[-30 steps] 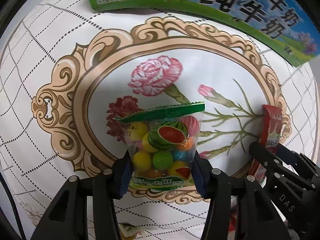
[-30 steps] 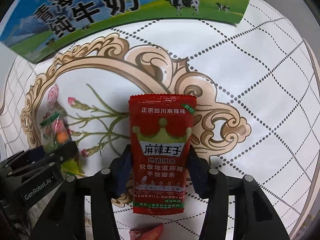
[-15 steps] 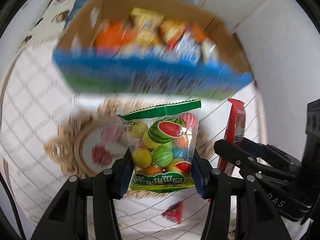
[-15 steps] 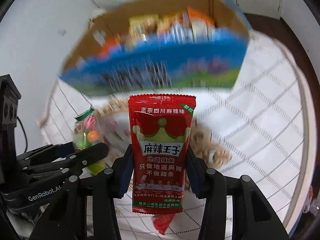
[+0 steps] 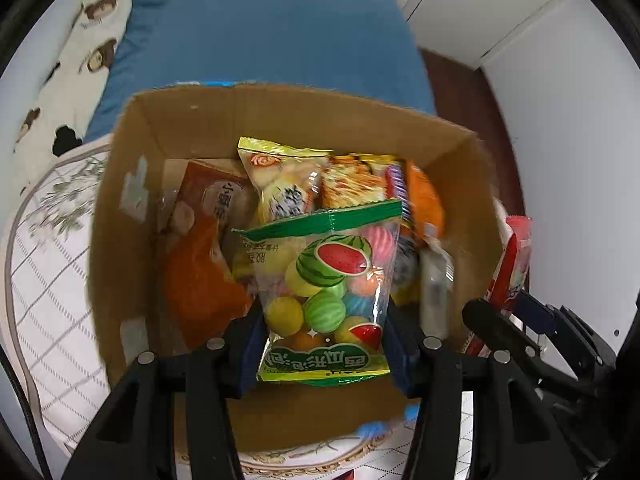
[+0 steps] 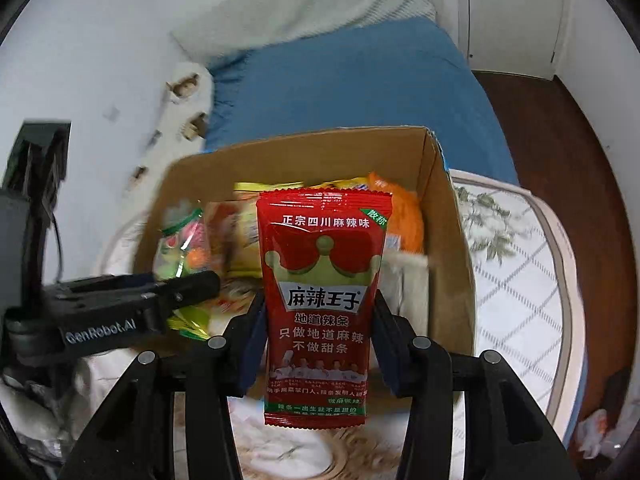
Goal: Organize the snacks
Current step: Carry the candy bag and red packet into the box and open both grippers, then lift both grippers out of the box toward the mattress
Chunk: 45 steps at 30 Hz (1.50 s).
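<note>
My left gripper (image 5: 324, 344) is shut on a clear candy bag (image 5: 324, 288) with watermelon print and holds it above the open cardboard box (image 5: 120, 208). The box holds several snack packets, among them an orange one (image 5: 200, 284) and a yellow one (image 5: 280, 184). My right gripper (image 6: 316, 344) is shut on a red spicy-strip packet (image 6: 320, 288), held upright in front of the same box (image 6: 448, 240). The right gripper and its red packet (image 5: 512, 264) show at the right of the left wrist view. The left gripper (image 6: 120, 308) with the candy bag (image 6: 184, 248) shows at the left of the right wrist view.
The box stands on a round table with a white grid-and-flower cloth (image 6: 520, 280). Behind it is a bed with a blue sheet (image 5: 260, 40) and a bear-print pillow (image 5: 76, 68). White walls are on both sides, dark wood floor (image 6: 560, 140) at right.
Both grippers have risen from just above the tablecloth and tilted forward; the box interior is now in view below the held packets. Both grips are unchanged.
</note>
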Available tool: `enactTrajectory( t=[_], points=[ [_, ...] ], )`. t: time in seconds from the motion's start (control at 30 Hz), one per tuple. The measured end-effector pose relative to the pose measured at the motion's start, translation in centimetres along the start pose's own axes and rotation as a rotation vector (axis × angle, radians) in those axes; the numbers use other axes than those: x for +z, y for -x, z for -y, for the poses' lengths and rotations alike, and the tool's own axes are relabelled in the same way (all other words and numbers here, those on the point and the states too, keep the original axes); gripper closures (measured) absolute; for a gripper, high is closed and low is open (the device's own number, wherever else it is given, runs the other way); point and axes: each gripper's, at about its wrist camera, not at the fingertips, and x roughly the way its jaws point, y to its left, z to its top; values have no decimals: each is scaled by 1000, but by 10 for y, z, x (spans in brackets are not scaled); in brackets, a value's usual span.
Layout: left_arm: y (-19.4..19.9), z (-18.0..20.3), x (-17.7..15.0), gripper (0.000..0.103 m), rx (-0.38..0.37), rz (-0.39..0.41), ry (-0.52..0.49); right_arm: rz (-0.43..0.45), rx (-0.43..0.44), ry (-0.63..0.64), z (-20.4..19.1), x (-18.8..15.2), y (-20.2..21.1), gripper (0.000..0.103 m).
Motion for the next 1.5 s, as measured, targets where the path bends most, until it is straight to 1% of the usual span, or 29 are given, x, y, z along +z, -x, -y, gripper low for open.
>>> enactTrajectory(
  t=[0.03,0.1,0.2,0.27,0.37,0.43,0.5,0.53,0.57,0.6,0.63,0.67,0.77,0.9,1.07,1.2,1.27,1.33,1.5],
  points=[
    [-12,-4,14,54,6,-27,2,-14,-10,1,-1,7,-10,53],
    [-26,-8,20,54,3,-62,9,-43,-25,-1,-2,20,-32,53],
    [-47,-13,32,54,-8,-116,28,-75,-30,-15,4,22,-58,53],
    [-52,-11,29,54,1,-127,26,-91,-26,-23,7,22,-70,53],
    [-65,-10,35,54,32,-132,7,-111,-18,-11,7,27,-85,53],
    [-71,-9,36,54,26,-141,6,-121,-20,-2,6,27,-89,51],
    [-76,-10,36,51,24,-159,7,-145,-20,2,5,27,-96,45],
    [-79,-10,36,50,28,-165,3,-152,-23,-1,6,27,-98,36],
    [-79,-10,36,44,36,-163,-3,-155,-32,-2,7,27,-100,27],
    [-79,-9,37,28,43,-161,-8,-159,-46,7,8,28,-101,22],
    [-77,-9,36,20,53,-153,-15,-159,-46,11,8,27,-100,12],
    [-75,-8,37,13,56,-144,-20,-159,-47,10,9,27,-99,8],
    [-68,-9,37,13,55,-125,-21,-157,-52,8,11,27,-94,8],
    [-53,-15,29,13,60,-92,-16,-142,-72,14,10,25,-82,8],
    [-23,-26,1,13,73,-31,-12,-127,-88,12,11,18,-66,8],
    [-1,-27,-19,13,115,59,-13,-91,-109,13,11,8,-50,8],
    [12,-31,-35,13,133,113,-10,-78,-109,13,10,3,-43,8],
    [22,-33,-33,12,139,151,-11,-57,-102,4,10,-5,-34,8],
    [42,-27,-56,13,171,232,-34,4,-114,14,3,-24,-10,8]
  ],
)
